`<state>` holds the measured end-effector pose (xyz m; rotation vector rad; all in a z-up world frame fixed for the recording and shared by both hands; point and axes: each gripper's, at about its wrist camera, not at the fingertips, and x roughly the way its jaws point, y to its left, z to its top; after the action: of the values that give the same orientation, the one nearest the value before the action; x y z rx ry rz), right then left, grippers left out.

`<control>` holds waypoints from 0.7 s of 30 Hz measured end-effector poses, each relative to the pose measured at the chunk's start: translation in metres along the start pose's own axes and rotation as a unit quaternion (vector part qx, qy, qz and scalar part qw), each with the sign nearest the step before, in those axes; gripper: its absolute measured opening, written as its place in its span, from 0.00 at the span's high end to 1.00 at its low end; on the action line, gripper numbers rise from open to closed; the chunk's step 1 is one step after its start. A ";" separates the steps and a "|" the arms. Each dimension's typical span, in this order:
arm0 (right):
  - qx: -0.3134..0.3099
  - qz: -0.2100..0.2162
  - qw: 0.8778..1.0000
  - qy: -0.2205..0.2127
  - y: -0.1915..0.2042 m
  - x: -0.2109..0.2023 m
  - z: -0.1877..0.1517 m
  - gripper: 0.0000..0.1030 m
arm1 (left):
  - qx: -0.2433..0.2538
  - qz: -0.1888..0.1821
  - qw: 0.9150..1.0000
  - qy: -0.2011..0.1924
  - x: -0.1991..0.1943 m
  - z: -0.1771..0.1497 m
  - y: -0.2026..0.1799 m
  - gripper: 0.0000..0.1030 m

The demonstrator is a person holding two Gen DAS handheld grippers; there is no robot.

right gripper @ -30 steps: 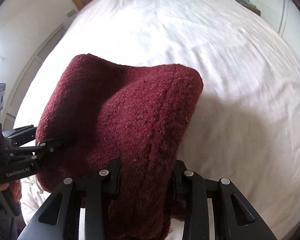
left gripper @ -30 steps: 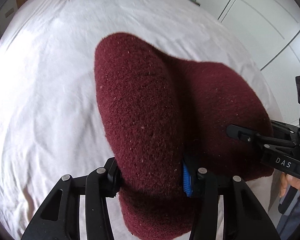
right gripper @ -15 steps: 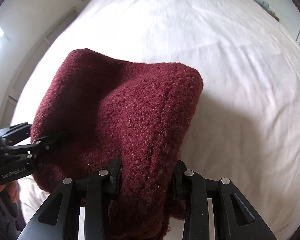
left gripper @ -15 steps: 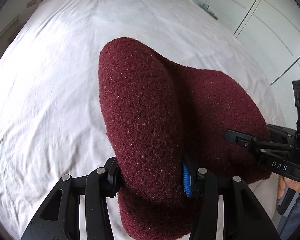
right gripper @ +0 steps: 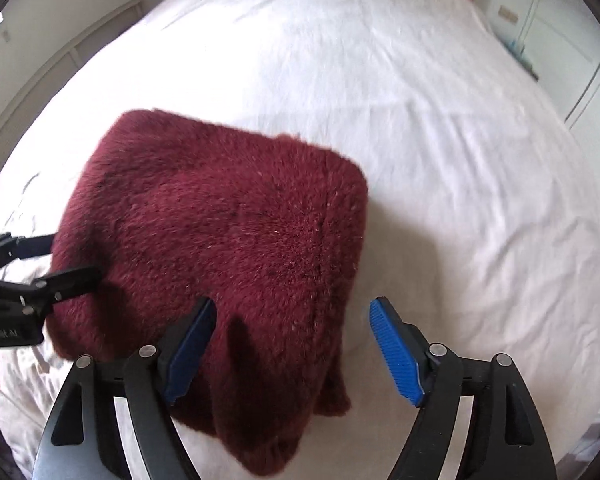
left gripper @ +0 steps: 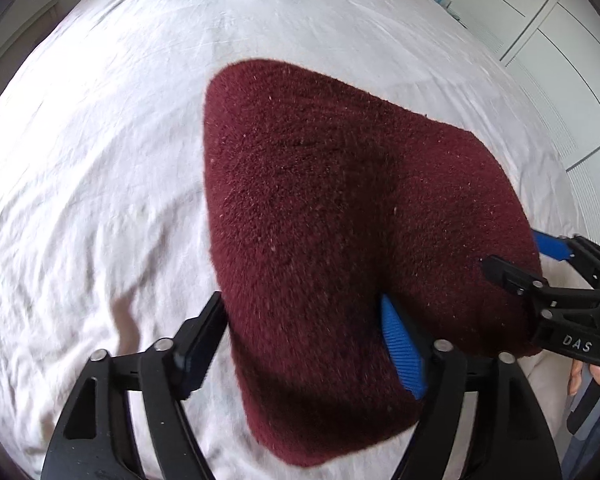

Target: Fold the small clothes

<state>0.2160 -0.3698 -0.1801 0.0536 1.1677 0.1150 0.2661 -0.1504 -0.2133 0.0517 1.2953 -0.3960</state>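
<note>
Sweater (left gripper: 340,208), dark red knit, lies doubled on white bed (left gripper: 100,160). Your right gripper (right gripper: 292,340) stands wide open, cloth released. Your left gripper (left gripper: 304,320) looks parted around near edge, grip unclear. First fold appears done; squaring up likely remains.

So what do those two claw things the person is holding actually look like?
Both grippers, left and right, are black plastic frames with silver screws and two fingers lined with ribbed blue pads. White lettering, "DAS", marks the right one's side. No cables or sleeves show.
</note>
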 end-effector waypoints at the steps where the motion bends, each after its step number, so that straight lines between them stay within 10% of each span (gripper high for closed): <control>1: -0.002 -0.002 1.000 -0.008 -0.004 -0.005 0.003 0.20 | -0.001 0.003 1.000 -0.004 -0.006 -0.001 0.001 0.20; 4: -0.003 0.000 1.000 -0.027 -0.005 -0.022 -0.009 0.16 | 0.000 0.010 1.000 -0.026 -0.028 -0.007 0.002 0.01; 7: -0.009 -0.006 0.999 -0.039 0.002 -0.029 -0.026 0.00 | 0.001 0.033 0.999 -0.040 -0.042 -0.016 0.005 0.01; 21: 0.045 -0.022 0.998 -0.040 -0.026 0.004 -0.054 0.00 | 0.015 0.072 0.994 -0.079 -0.027 -0.040 0.006 0.01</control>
<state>0.1697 -0.3962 -0.2080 0.1115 1.0925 0.0217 0.2256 -0.1273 -0.2003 0.1348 1.1219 -0.2904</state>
